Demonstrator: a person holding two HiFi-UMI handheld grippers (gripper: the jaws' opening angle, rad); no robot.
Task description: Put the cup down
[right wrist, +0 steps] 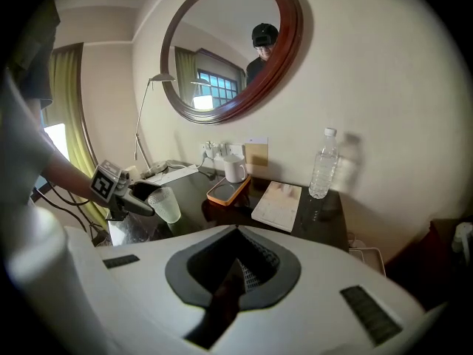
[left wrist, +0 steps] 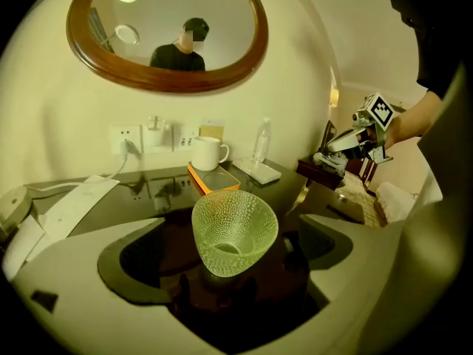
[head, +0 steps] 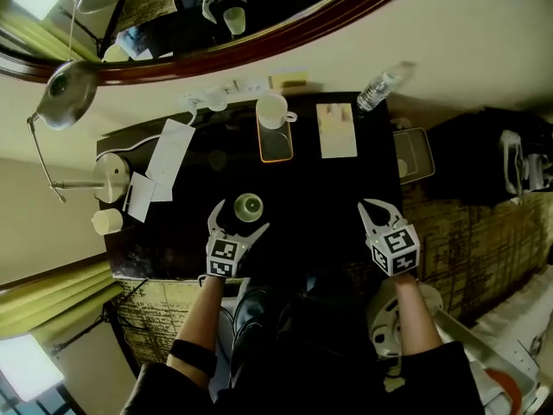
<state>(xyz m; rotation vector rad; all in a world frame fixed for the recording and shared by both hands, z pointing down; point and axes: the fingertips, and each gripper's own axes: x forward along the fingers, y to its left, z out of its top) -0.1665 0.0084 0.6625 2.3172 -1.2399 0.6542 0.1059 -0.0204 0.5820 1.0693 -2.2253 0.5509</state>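
Cup: one pale green dimpled glass cup point(head: 249, 205) upright on the dark glossy surface point(head: 328, 197), between the wide-apart jaws of the left gripper point(head: 241, 217), pads off it | Right gripper point(right wrist: 238, 231): jaws pressed together, empty | Behind: one white mug point(head: 272, 111), one orange-rimmed tray point(head: 276, 145), one clear plastic bottle point(head: 380, 86), label unreadable

Mirror point(head: 173, 24) cut by the head view's top edge; booklet point(head: 336, 130) print illegibly small

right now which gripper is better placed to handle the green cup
Left. The left gripper has its jaws open either side of the cup; the right gripper is shut and well off to the side.
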